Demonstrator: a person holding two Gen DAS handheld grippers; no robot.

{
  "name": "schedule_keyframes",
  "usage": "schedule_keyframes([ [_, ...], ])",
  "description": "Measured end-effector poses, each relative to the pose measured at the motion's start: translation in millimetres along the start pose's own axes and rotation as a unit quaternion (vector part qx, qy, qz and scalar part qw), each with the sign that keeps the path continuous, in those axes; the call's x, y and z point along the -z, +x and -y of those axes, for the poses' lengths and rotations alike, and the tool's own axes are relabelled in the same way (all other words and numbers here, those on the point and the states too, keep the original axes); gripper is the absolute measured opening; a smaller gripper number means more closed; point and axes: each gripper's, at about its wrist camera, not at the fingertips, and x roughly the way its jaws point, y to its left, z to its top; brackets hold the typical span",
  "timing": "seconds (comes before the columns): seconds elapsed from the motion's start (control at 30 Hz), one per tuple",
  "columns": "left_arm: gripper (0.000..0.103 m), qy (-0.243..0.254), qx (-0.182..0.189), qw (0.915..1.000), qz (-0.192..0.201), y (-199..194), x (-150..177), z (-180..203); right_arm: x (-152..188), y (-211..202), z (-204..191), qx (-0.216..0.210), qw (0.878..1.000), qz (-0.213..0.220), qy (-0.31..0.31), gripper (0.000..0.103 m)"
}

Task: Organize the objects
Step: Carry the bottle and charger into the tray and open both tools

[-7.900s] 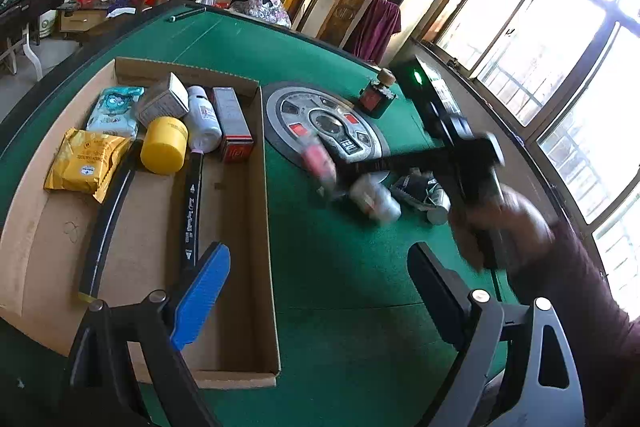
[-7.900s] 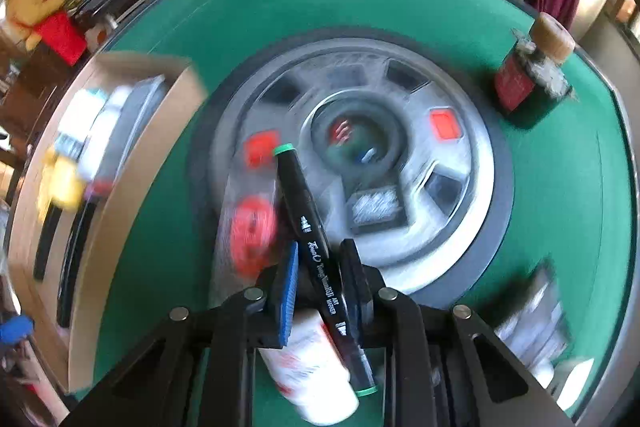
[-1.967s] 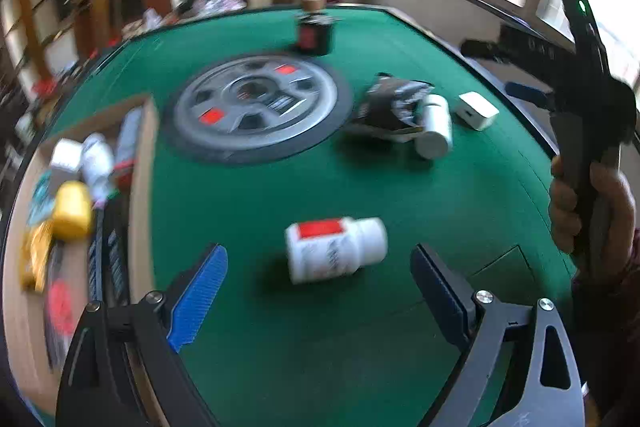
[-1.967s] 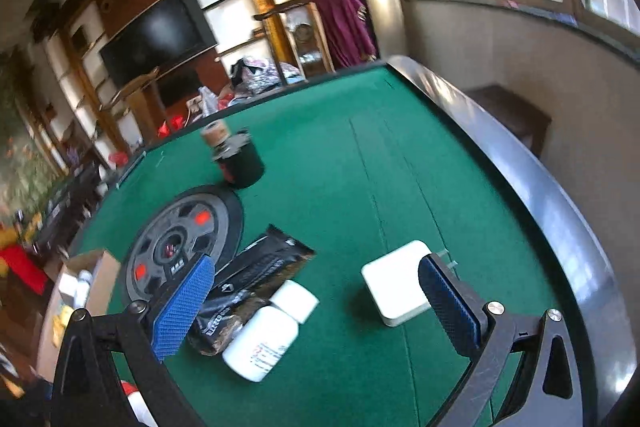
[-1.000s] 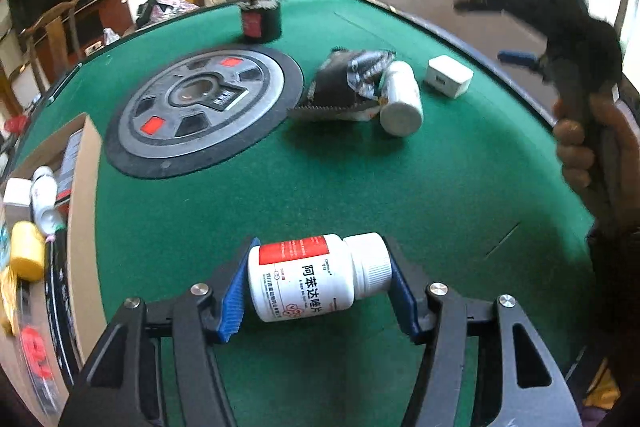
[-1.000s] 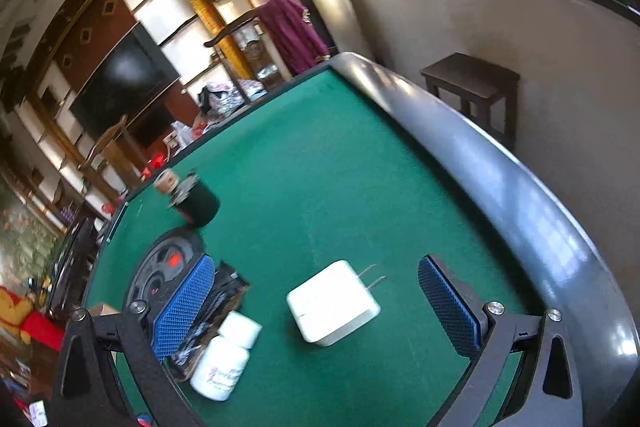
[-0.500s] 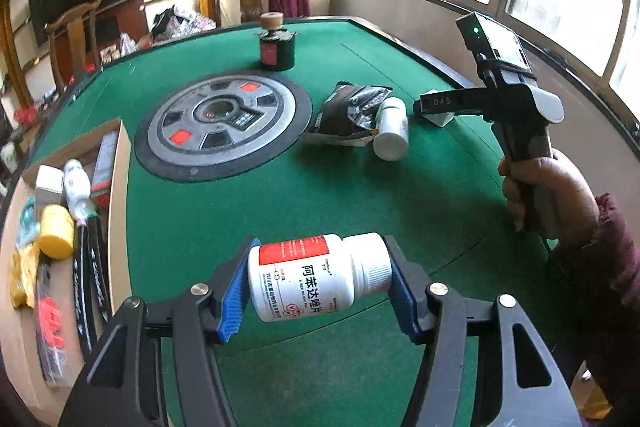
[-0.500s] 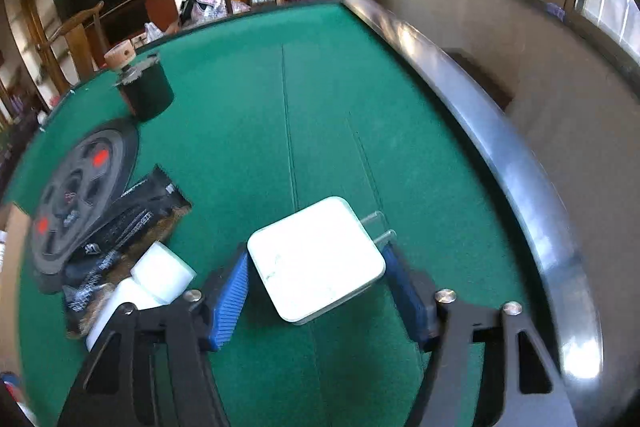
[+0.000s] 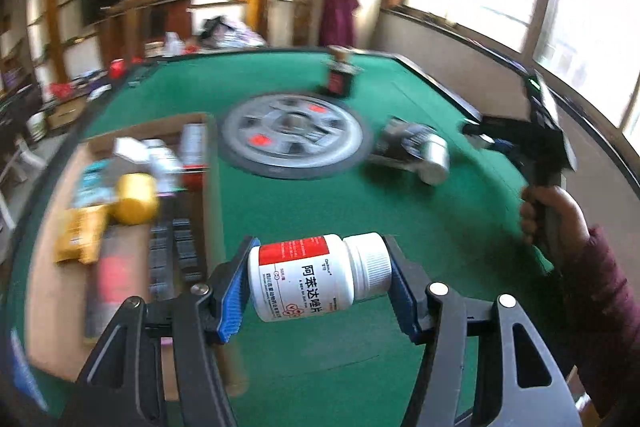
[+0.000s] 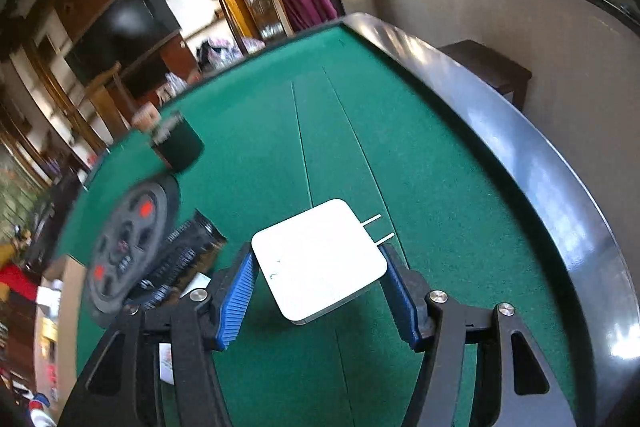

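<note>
Left gripper (image 9: 320,283) pinches a pill bottle (image 9: 316,277) sideways; right gripper (image 10: 318,285), jaws just closed, clamps a white charger (image 10: 320,259).

Left wrist view: contents of the cardboard box (image 9: 208,163) smeared by motion blur; I make out a yellow cylinder (image 9: 134,198) and a yellow packet (image 9: 80,235), the rest unreadable. Small print on the pill bottle (image 9: 316,277) in my left tool (image 9: 320,287) too fine to read. Right tool (image 9: 516,143) seen there only from behind, its tips hidden. Right wrist view: dark jar (image 10: 178,143) and weight plate (image 10: 128,243) blurred; a white bottle (image 10: 168,367) mostly hidden behind the tool frame.
</note>
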Motion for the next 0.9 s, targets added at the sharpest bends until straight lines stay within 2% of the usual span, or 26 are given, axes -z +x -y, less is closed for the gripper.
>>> schedule_keyframes([
  [0.1,0.06,-0.032,-0.047,0.9983,0.014,-25.3,1.9,-39.1,-1.8,-9.0,-7.1,-0.028,1.0,0.003,0.011,0.065],
  [0.2,0.06,-0.069,-0.095,0.9929,0.016,-44.5,11.0,-87.3,6.1,-19.8,-29.2,-0.058,0.998,-0.005,0.001,0.066],
  [0.33,0.06,-0.122,-0.131,0.9839,0.007,-52.3,29.8,-138.0,20.7,-34.2,-69.3,-0.103,0.994,-0.018,-0.026,0.066],
  [0.47,0.06,-0.151,-0.14,0.9786,0.004,-54.4,44.0,-164.0,37.2,-42.4,-127.0,-0.161,0.984,-0.041,-0.07,0.066],
  [0.67,0.06,-0.138,-0.142,0.98,-0.01,-35.5,47.0,-170.7,84.1,-27.4,-230.2,-0.239,0.952,-0.123,-0.148,0.066],
  [0.8,0.06,-0.135,-0.15,0.9789,-0.027,-18.3,44.2,-185.6,120.0,-16.7,-282.6,-0.261,0.93,-0.167,-0.197,0.066],
  [0.9,0.06,-0.141,-0.146,0.9786,-0.032,-10.2,41.5,-195.6,143.8,-9.0,-323.0,-0.269,0.916,-0.184,-0.236,0.066],
])
